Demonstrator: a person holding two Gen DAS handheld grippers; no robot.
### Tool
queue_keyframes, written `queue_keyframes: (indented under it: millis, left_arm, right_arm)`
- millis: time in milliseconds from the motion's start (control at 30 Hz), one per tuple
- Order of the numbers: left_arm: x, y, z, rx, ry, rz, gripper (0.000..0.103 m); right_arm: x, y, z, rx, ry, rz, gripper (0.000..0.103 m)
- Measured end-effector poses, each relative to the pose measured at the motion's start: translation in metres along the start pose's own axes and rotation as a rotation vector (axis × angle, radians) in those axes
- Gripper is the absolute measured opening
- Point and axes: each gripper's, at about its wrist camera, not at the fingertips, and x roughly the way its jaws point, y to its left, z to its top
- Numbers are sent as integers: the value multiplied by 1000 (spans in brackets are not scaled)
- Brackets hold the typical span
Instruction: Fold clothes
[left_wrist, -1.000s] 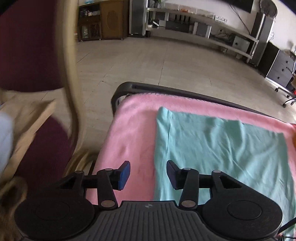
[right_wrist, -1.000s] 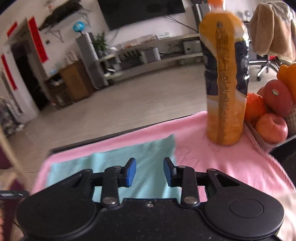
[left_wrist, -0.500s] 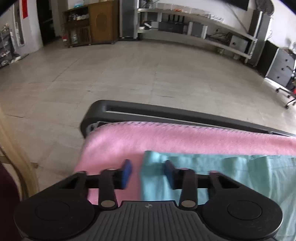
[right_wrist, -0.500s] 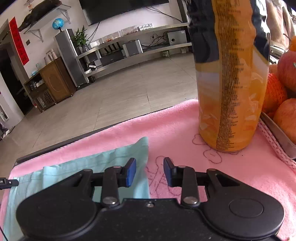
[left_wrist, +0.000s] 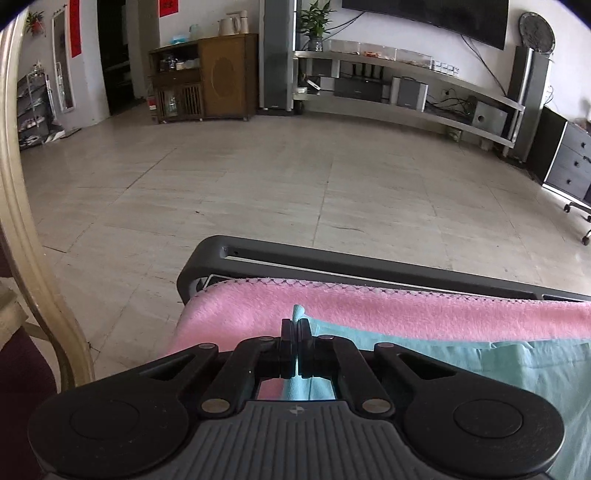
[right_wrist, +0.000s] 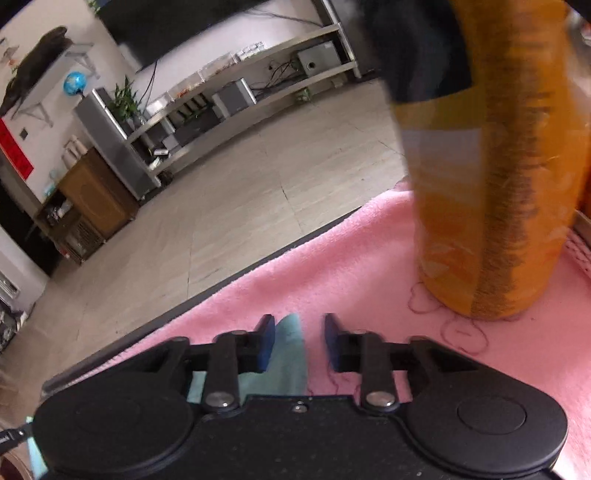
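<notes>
A teal garment (left_wrist: 461, 369) lies flat on a pink towel (left_wrist: 406, 314) covering the table. The left gripper (left_wrist: 296, 332) has its jaws closed on the garment's far left corner. The right gripper (right_wrist: 299, 341) has its jaws open astride the far right corner (right_wrist: 291, 332), near an orange bottle (right_wrist: 498, 184). No fold looks made yet; folding appears barely begun.

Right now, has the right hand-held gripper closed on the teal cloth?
No, the right hand-held gripper is open, the teal cloth corner lying between its jaws.
</notes>
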Motion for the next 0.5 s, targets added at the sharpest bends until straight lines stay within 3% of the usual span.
queue_keyframes:
  millis: [100,233,500]
  left_arm:
    - [-5,-1,-1,16,-16,10,1]
    - [-31,1,1,32,-55,30,1]
    - [-140,17,-7,-4,-128,44,1]
  right_arm:
    - [-7,7,-3,-70,-29,2,2]
    - [-48,11,1,-104,-104,15,2]
    - [-181,14,10,-86,-191,99,2]
